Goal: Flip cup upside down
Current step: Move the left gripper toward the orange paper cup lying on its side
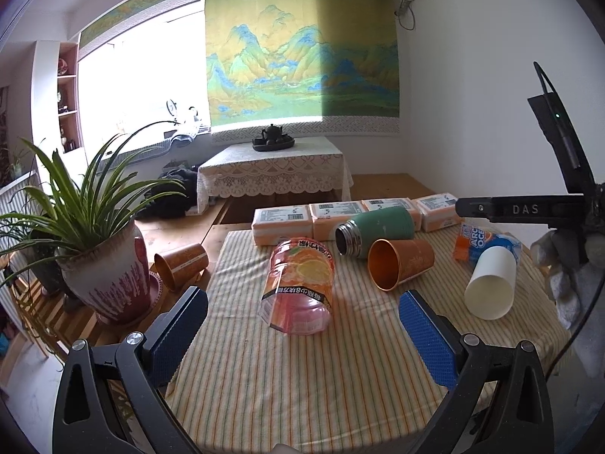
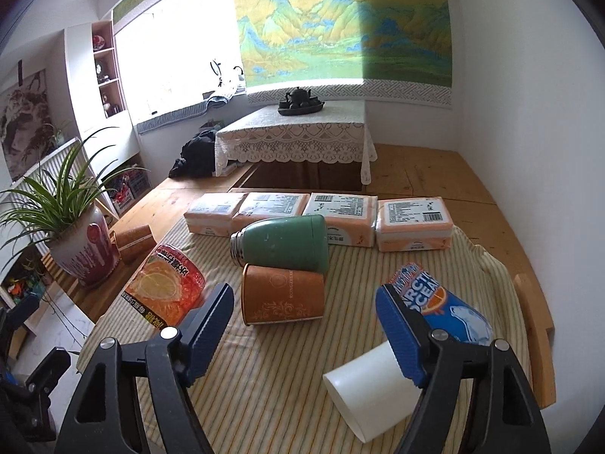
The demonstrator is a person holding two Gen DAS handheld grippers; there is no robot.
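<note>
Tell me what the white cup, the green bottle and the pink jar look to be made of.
White cup: likely paper; matte, thin plain wall. Green bottle: probably metal; matte green coat, bare silvery threaded neck. Pink jar: seemingly clear tinted plastic; see-through, glossy printed label.

I see a striped tablecloth (image 2: pixel 264 378) under a green flask (image 2: pixel 283 244) lying on its side. Four tissue packs (image 2: pixel 317 213) line up just behind the flask. To the flask's left stands a potted spider plant (image 1: pixel 98 265). Well behind the flask, a lace-covered low table (image 2: pixel 295 132) carries a dark teapot (image 2: pixel 298 96).
</note>
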